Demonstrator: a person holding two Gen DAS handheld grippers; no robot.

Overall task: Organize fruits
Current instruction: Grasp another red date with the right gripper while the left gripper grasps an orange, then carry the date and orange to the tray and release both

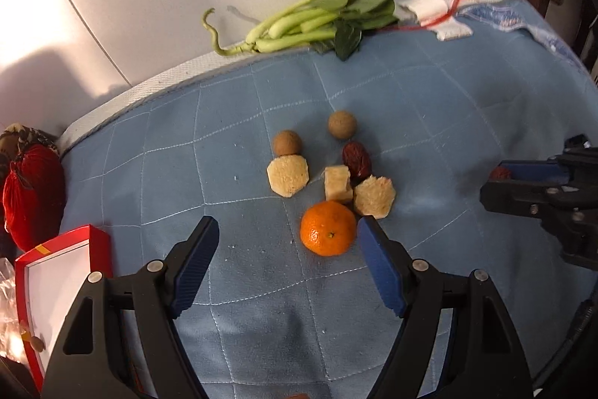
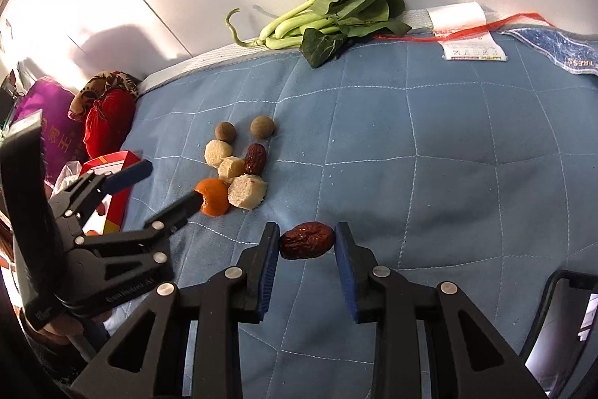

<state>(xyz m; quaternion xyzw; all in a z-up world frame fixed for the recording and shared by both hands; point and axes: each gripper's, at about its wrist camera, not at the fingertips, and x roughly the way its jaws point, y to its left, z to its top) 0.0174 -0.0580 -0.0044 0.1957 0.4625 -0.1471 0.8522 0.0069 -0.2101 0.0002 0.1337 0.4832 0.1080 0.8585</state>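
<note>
On the blue quilted cloth [image 1: 467, 92] lies a cluster of food: a tangerine [image 1: 328, 229], two brown round longans [image 1: 287, 143], a wrinkled red date [image 1: 357, 159] and three pale cut chunks [image 1: 287, 176]. My left gripper [image 1: 288, 225] stands open just in front of the cluster, and its right finger [image 1: 377, 257] is close beside the tangerine. To the right, apart from the cluster, my right gripper [image 2: 307, 234] is shut on a second red date [image 2: 306, 240], with both pads against its ends. In the left wrist view that right gripper [image 1: 493, 180] shows at the right edge.
A bunch of leafy greens [image 1: 329, 14] lies at the cloth's far edge against the white wall. A red box [image 1: 63, 268] and a red pouch [image 1: 31, 193] sit at the left. White labels and a red net [image 2: 471, 32] lie at the far right.
</note>
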